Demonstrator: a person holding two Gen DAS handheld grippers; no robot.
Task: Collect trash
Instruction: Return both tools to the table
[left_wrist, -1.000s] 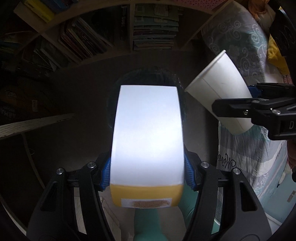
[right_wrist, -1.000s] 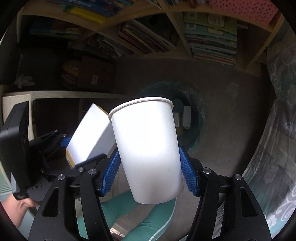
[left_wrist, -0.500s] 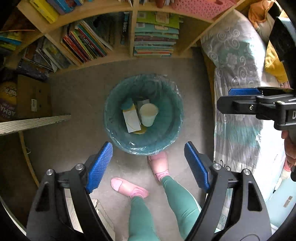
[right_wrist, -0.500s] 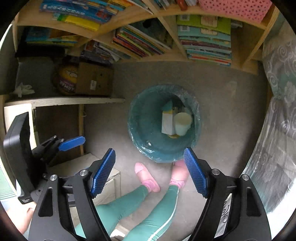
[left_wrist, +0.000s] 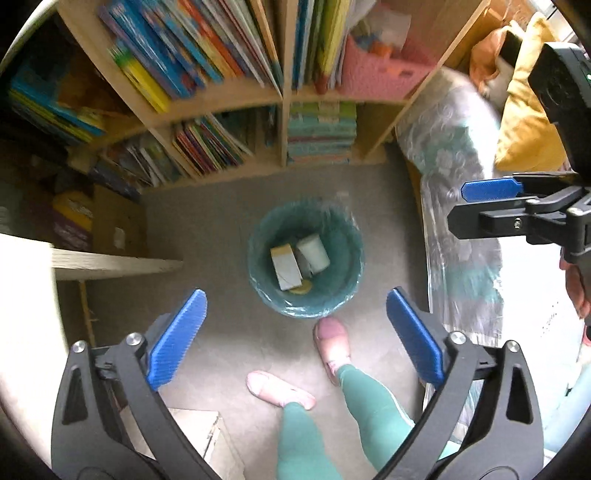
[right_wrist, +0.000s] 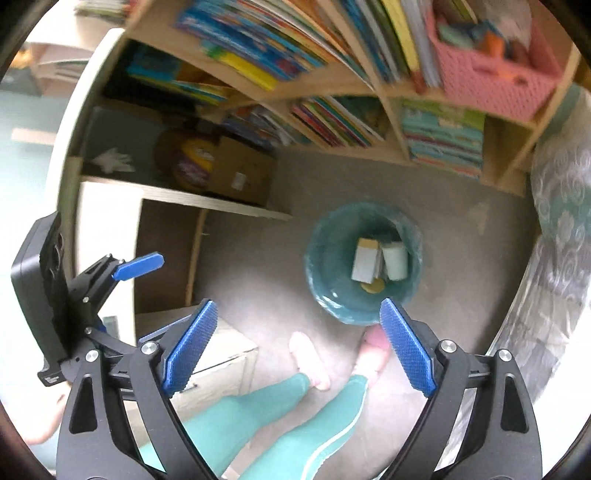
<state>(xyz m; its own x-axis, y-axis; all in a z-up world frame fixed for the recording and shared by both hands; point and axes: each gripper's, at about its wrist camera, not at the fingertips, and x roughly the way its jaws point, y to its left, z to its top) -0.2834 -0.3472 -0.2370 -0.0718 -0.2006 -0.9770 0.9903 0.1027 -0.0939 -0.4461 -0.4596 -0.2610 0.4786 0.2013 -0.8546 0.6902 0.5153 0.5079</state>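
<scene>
Underfoot, a grey, short-pile carpeted floor (left_wrist: 229, 332) fills the middle of both views, with a pale wooden bookshelf (left_wrist: 282, 96) curving across the 12 o'clock side, its cubbies packed with thin, bright-spined books. A pink lattice basket (right_wrist: 495, 81) sits on the shelf toward 1 o'clock in the right wrist view. At 3 o'clock a bed (left_wrist: 458, 206) draped in a grey and teal swirl-patterned cover runs along the floor. A brown cardboard box (right_wrist: 240, 173) stands under the desk (right_wrist: 107, 236), a white slab with a pale edge at 9 o'clock.

The round trash bin (left_wrist: 258, 273), lined with a glossy teal plastic bag, stands on the carpet near the centre. Inside it lie a white rectangular carton (left_wrist: 285, 263) with a yellow end and a white paper cup (left_wrist: 314, 252) on its side, touching each other.

The left gripper (left_wrist: 295, 332) hangs above the bin, its ridged blue jaws spread wide with nothing between them. The right gripper (right_wrist: 298, 343) is likewise spread and empty. The person's pink slippers (left_wrist: 332, 341) and green leggings (left_wrist: 373, 402) show at 6 o'clock, one slipper just beside the bin.
</scene>
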